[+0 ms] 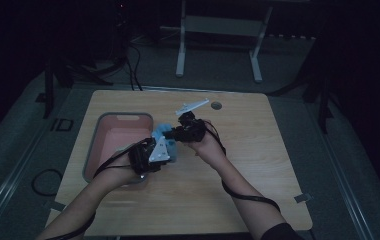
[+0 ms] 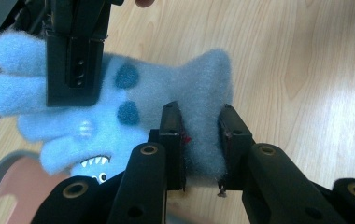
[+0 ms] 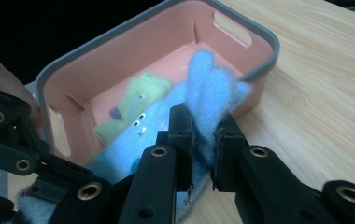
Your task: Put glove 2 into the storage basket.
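While clamped at its cuff by the left gripper [image 2: 202,140] and at its fingers by the right gripper [image 3: 202,140], one fluffy blue glove [image 2: 119,107] is stretched lengthwise above the tabletop [image 1: 238,165], beside one pink bin [image 1: 109,145] near the left edge, where one green glove [image 3: 138,100] lies.

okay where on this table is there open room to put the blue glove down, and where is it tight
Bare wood runs right of the right gripper to the table edge, and along the near edge between the forearms. The far strip by the round grommet is open too. It is crowded left of centre: the pink bin, already holding a green toy, and both grippers clamped on the blue glove, left gripper included.
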Motion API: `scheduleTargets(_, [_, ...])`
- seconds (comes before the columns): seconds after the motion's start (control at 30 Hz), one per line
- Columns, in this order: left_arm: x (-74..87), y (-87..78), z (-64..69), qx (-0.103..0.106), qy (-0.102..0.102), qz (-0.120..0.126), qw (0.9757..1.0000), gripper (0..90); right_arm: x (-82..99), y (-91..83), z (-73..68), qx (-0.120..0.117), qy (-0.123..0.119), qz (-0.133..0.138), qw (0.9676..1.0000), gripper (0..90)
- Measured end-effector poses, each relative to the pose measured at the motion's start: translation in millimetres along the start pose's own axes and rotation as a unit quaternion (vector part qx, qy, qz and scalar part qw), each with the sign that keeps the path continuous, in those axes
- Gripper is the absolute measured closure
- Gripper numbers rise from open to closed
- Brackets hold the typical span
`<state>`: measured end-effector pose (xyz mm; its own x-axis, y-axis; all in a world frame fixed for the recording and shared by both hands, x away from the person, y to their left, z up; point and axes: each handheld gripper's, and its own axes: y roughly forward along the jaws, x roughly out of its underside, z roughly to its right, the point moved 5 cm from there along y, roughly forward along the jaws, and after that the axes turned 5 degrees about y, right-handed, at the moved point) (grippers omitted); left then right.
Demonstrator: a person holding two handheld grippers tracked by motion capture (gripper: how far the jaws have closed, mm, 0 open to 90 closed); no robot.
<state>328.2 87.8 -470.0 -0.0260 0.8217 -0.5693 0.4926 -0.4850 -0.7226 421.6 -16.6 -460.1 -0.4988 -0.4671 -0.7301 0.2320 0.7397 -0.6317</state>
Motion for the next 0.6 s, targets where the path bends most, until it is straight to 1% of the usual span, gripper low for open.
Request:
scheduleTargets(0.23, [15.9, -12.3, -4.0, -0.004, -0.01, -0.013, 0.9999, 76.1, -10.9, 16.6, -11.8, -0.011, -0.004, 0.001, 0.9999, 81.0])
scheduleTargets(0.47, [33.3, -22.8, -6.2, -0.009, -0.022, -0.02, 0.9995, 76.1, -20.7, 33.4, -23.9, -0.026, -0.011, -0.001, 0.9996, 81.0])
scheduleTargets(0.6, [45.3, -28.8, -7.7, -0.013, -0.035, -0.025, 0.999, 76.1, -25.8, 45.5, -31.7, -0.032, -0.018, -0.002, 0.9993, 81.0])
